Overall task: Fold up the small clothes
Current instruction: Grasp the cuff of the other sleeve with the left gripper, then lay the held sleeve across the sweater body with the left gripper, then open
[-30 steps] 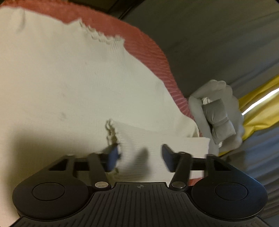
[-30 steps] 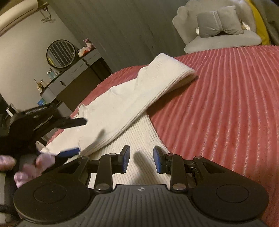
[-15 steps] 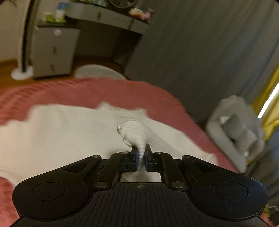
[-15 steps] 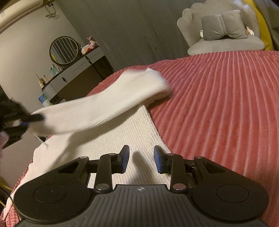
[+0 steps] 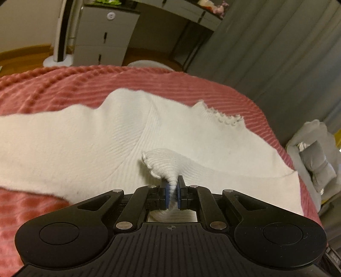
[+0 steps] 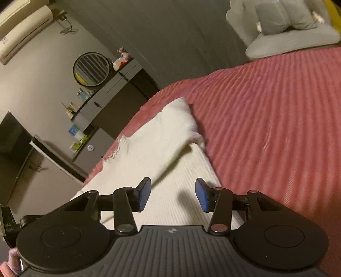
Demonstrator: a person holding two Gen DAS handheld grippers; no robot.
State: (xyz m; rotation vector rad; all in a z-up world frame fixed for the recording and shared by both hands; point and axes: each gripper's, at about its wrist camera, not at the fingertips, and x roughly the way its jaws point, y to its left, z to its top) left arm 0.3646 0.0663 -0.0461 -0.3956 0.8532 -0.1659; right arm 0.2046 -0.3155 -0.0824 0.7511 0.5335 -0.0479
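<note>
The white knit garment (image 5: 89, 144) lies flat on the red ribbed bedspread (image 5: 64, 85). In the left wrist view its long axis runs from left to right, and its scalloped edge (image 5: 228, 119) points toward the grey curtain (image 5: 277, 42). The left gripper (image 5: 173, 192) is pinched tight on a scalloped cuff (image 5: 164, 166), lifted above the garment. The right gripper (image 6: 172, 195) is opening just above the cloth, with nothing gripped between its jaws.

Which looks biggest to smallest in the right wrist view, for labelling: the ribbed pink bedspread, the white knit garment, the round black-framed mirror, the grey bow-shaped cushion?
1. Ribbed pink bedspread
2. White knit garment
3. Grey bow-shaped cushion and round black-framed mirror: similar, cushion partly cropped, unranked.
</note>
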